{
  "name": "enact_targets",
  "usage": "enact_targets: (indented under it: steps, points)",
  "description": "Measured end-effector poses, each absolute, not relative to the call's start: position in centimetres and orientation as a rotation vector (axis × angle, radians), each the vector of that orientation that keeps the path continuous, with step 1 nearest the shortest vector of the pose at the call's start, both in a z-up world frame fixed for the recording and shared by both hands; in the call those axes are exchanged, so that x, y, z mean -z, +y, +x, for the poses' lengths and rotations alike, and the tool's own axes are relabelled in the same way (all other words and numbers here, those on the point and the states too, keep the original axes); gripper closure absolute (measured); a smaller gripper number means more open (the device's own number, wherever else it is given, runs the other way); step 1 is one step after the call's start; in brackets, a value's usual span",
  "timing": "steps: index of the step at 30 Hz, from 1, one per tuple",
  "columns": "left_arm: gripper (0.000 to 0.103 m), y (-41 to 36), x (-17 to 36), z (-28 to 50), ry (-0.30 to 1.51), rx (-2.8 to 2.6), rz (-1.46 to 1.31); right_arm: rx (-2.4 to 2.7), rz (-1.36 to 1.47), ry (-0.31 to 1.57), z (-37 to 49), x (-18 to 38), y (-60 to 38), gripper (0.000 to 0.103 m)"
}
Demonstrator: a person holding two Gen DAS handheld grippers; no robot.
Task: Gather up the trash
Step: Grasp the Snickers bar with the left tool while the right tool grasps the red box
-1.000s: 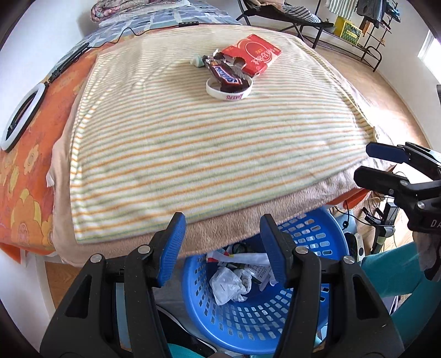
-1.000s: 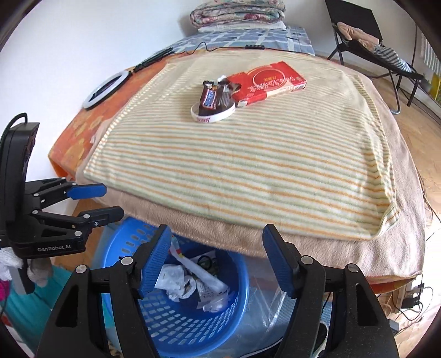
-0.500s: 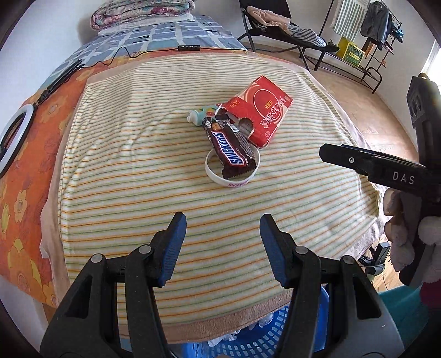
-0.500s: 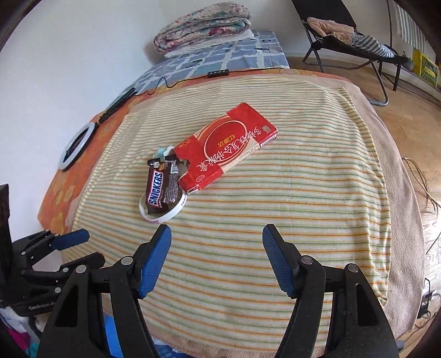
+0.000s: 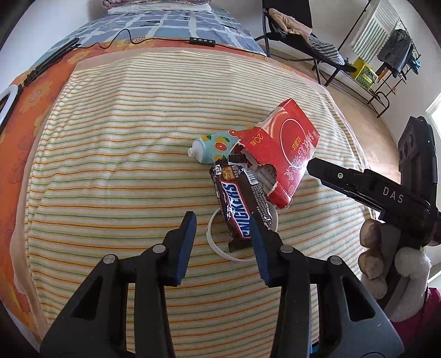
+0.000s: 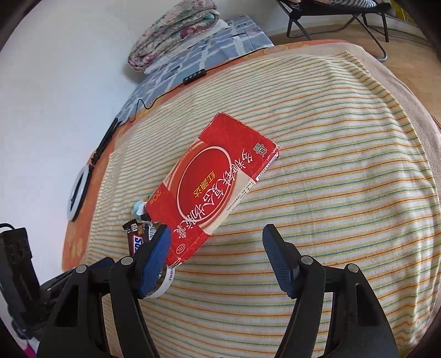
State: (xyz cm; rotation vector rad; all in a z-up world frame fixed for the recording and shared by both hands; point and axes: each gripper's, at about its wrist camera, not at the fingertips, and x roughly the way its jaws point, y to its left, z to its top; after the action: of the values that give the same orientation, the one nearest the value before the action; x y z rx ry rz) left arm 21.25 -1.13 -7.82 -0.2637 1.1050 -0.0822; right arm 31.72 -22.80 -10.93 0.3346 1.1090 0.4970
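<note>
A small pile of trash lies on the striped blanket (image 5: 124,137). A brown Snickers wrapper (image 5: 237,203) rests across a white ring lid (image 5: 210,234). Beside it are a torn red box (image 5: 284,148) and a small citrus-print tube (image 5: 212,146). My left gripper (image 5: 223,242) hovers over the wrapper's near end. Its jaws are closing, with the wrapper and lid between the fingertips, and the pads do not press on anything. My right gripper (image 6: 217,247) stands open just short of the red box (image 6: 215,187), whose near corner sits by its left finger. The wrapper (image 6: 136,239) peeks out behind that finger.
A ring light (image 6: 78,192) lies at the bed's left edge, a folded quilt (image 6: 173,35) at the far end. A cable with a remote (image 5: 201,40) crosses the far side. A folding chair (image 5: 292,24) and a drying rack (image 5: 386,55) stand on the floor beyond.
Both grippers have moved from above the blue basket at the bed's edge forward over the blanket to the trash pile. The left jaws have narrowed; the right ones have kept their width.
</note>
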Motion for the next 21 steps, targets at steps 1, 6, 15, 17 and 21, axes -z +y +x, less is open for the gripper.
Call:
enact_targets:
  steps: [1, 6, 15, 17, 21]
  points:
    - [0.065, -1.1, 8.0, 21.5, 1.107, 0.08, -0.265, -0.496, 0.355, 1.112, 32.0, 11.2, -22.9, 0.035]
    - [0.07, -1.0, 9.0, 22.5, 1.119, 0.078, -0.274, -0.484, 0.455, 1.101, 33.4, 11.9, -23.4, 0.035]
    - [0.09, -1.3, 9.6, 23.6, 1.117, 0.081, -0.246, -0.431, 0.506, 1.058, 34.7, 12.1, -22.0, 0.043]
    - [0.092, -1.3, 9.6, 23.6, 1.113, 0.078, -0.244, -0.43, 0.507, 1.061, 35.0, 12.0, -21.7, 0.061]
    - [0.094, -1.1, 9.6, 23.6, 1.111, 0.08, -0.244, -0.445, 0.566, 1.076, 35.5, 11.9, -21.7, 0.071]
